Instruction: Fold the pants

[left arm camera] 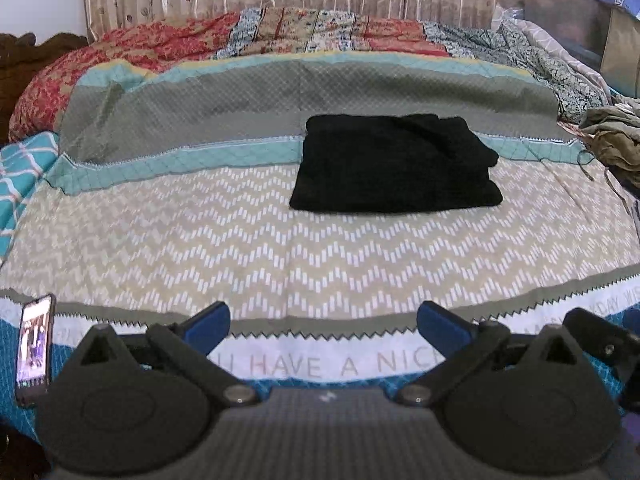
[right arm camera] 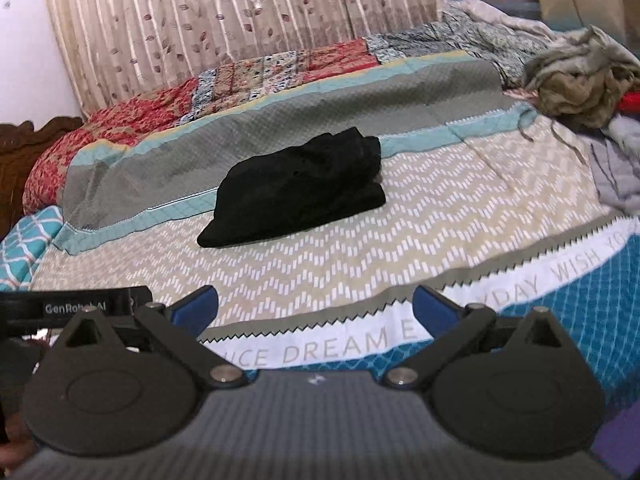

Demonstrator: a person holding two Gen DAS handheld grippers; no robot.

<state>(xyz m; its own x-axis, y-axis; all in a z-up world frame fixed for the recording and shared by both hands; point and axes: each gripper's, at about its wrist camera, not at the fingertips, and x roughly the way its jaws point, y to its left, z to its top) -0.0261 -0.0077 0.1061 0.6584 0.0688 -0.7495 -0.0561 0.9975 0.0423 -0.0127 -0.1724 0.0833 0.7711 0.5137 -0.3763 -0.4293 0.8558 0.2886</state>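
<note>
The black pants [left arm camera: 394, 164] lie folded into a compact rectangle on the patterned bedspread [left arm camera: 240, 240], in the middle of the bed. In the right wrist view the same folded pants [right arm camera: 296, 188] sit left of centre, stacked in layers. My left gripper [left arm camera: 323, 328] hangs over the near edge of the bed, well short of the pants, its blue-padded jaws wide open and empty. My right gripper [right arm camera: 314, 306] is likewise back at the near edge, open with nothing between its fingers. Part of the left gripper's body shows at the left edge of the right wrist view.
A phone [left arm camera: 35, 350] with a lit screen leans at the near left. A heap of olive, grey and red clothes [right arm camera: 580, 80] lies at the right of the bed. A rumpled quilt [left arm camera: 200, 40] and curtains [right arm camera: 220, 20] fill the far side; storage boxes [left arm camera: 560, 12] stand far right.
</note>
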